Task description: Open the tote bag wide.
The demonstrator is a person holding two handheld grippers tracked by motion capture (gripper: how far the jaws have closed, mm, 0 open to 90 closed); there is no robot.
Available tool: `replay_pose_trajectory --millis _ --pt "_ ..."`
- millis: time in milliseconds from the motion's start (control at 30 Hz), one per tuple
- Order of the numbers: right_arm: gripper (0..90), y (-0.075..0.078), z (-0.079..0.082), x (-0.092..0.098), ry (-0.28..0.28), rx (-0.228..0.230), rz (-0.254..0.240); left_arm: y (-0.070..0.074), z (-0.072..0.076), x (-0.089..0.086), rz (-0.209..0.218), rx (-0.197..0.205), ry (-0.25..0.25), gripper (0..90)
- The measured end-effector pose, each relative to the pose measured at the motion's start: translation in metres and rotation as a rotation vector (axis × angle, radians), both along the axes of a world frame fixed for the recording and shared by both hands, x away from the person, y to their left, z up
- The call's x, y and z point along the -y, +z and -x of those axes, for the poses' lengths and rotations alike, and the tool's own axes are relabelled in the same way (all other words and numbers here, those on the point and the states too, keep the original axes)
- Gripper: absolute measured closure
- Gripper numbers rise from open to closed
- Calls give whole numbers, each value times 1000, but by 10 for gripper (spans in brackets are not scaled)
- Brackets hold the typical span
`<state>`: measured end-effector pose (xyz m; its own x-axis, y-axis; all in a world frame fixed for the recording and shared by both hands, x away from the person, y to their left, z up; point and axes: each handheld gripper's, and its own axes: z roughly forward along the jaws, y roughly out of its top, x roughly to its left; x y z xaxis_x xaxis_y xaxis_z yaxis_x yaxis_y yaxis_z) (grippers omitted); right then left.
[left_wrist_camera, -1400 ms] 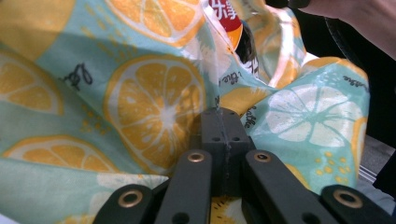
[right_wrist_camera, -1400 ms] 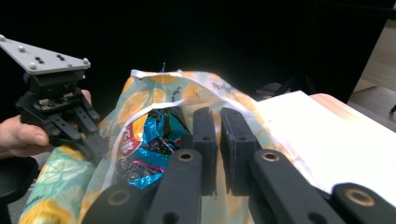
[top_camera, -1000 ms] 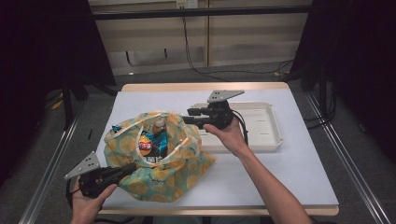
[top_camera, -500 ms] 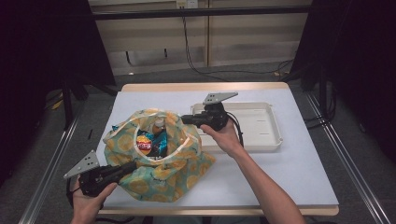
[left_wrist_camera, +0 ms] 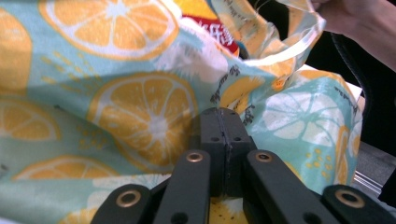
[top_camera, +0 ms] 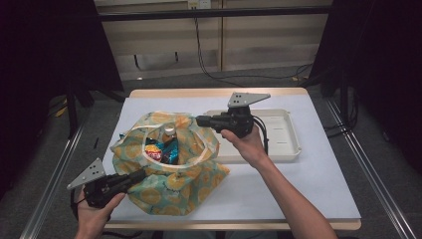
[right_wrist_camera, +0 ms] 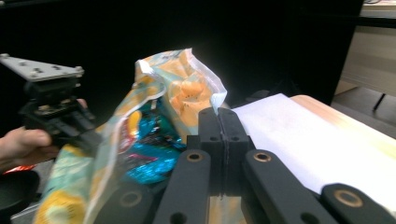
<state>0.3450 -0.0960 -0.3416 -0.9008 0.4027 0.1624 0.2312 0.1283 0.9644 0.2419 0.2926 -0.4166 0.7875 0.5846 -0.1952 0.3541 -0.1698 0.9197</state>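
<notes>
A cloth bag point(top_camera: 186, 179) printed with orange slices lies open on the white table. A bottle point(top_camera: 169, 132) and snack packets point(top_camera: 158, 152) sit inside it. My left gripper point(top_camera: 142, 174) is shut on the bag's near left edge. In the left gripper view its jaws point(left_wrist_camera: 223, 116) are pressed together against the printed cloth point(left_wrist_camera: 140, 107). My right gripper point(top_camera: 199, 120) is shut on the bag's right rim, holding it a little off the table. In the right gripper view the rim point(right_wrist_camera: 187, 84) rises from the closed tips point(right_wrist_camera: 218, 114), with blue packets point(right_wrist_camera: 149, 140) behind it.
A shallow white tray point(top_camera: 286, 137) lies on the table to the right of the bag, behind my right hand. The table top point(top_camera: 308, 184) is bare white at the front right. Dark floor and metal rails flank the table.
My right gripper has shut on the bag's right rim and lifted it slightly. The left gripper has stayed put on the bag's near edge.
</notes>
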Motion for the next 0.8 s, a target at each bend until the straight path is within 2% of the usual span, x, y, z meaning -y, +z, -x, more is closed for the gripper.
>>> replay_pose_trajectory --millis 33,133,167,233,267,300,367,400,467,667,800 --pt "898 -3 7 -1 19 -1 0 -2 0 -2 13 -1 -4 897" --pt "897 -7 14 -4 43 -8 -3 -4 4 -6 2 -4 23 898" --pt "898 -9 18 -5 52 -10 1 -5 5 -7 12 -7 14 898" --pt "898 -15 25 -8 78 -20 -5 -4 7 -6 -1 -5 30 896" --pt "898 -17 29 -11 86 -22 3 -5 6 -6 6 0 16 892" --pt "897 -19 33 -13 96 -23 18 -4 6 -5 -8 -1 33 878" --pt "898 -25 40 -17 126 -36 19 -4 5 -3 0 2 15 871" --pt "897 -26 43 -19 138 -39 27 -3 5 -3 -11 5 24 870" --pt "897 -30 49 -23 155 -40 35 -2 5 -3 4 11 19 857" --pt "898 -41 59 -32 203 -61 42 5 12 -11 -10 51 51 757" --pt "897 -48 64 -37 229 -81 41 8 16 -21 18 65 81 708"
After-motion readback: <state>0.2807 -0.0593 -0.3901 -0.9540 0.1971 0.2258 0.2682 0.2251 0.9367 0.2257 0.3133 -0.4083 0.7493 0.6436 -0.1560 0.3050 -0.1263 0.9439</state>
